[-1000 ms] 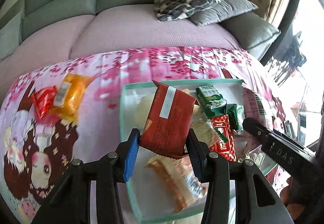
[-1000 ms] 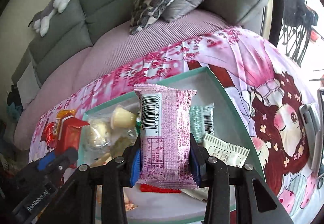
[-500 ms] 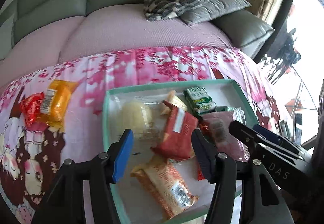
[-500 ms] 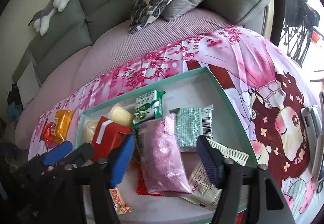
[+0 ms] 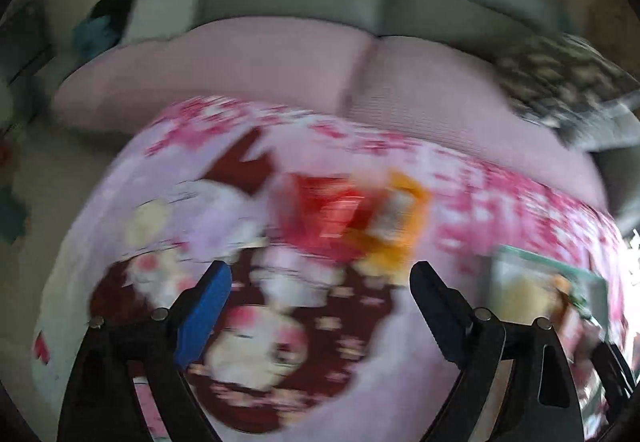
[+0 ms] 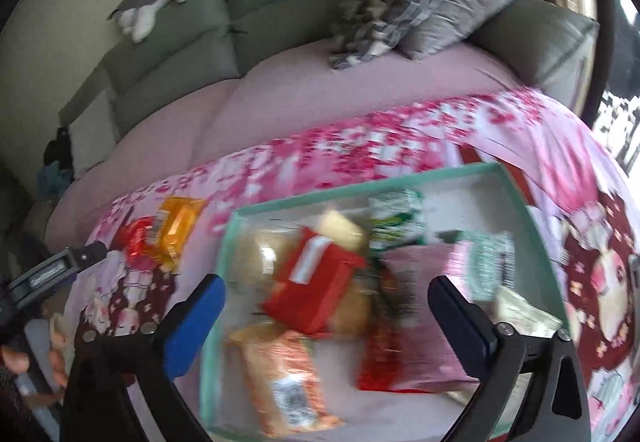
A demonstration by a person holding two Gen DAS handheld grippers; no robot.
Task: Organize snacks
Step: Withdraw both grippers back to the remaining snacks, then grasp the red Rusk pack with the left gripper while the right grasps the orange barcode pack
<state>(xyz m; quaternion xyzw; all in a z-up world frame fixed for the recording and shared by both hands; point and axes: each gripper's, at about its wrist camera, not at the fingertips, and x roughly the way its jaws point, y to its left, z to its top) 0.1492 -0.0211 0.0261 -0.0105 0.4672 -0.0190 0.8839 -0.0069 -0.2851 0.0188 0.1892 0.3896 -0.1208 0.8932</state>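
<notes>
Black jaws with blue pads stood wide on the right gripper (image 6: 326,316), having just been opening, with nothing pressed between them; they hung above the near half of the tray (image 6: 516,186). Below them lay a red packet (image 6: 316,282) with a white label strip, an orange packet (image 6: 286,382) near the front rim carrying a small grey code patch, and a pink packet (image 6: 416,326) toward the right. Motion blur left none of that print readable. Farther back in the tray sat a green-and-white packet (image 6: 396,216) and a pale green one (image 6: 486,262), their lettering also smeared. The tray's teal rim ran close to the cloth's right figure print, while bare pink cloth (image 6: 280,162) stretched behind it up to the sofa (image 6: 280,94).

In the left wrist view, the left gripper (image 5: 320,280) also had its jaws spread, just been opening, empty, over the cartoon-printed cloth. Just beyond its tips lay a red snack (image 5: 320,210) and an orange snack (image 5: 396,226), touching, well outside the tray, whose corner showed at the far right. That view was heavily blurred, so no writing could be made out. In the right wrist view the left gripper's arm bore white lettering, too blurred to read. Open cloth lay around the two loose snacks on every side.
</notes>
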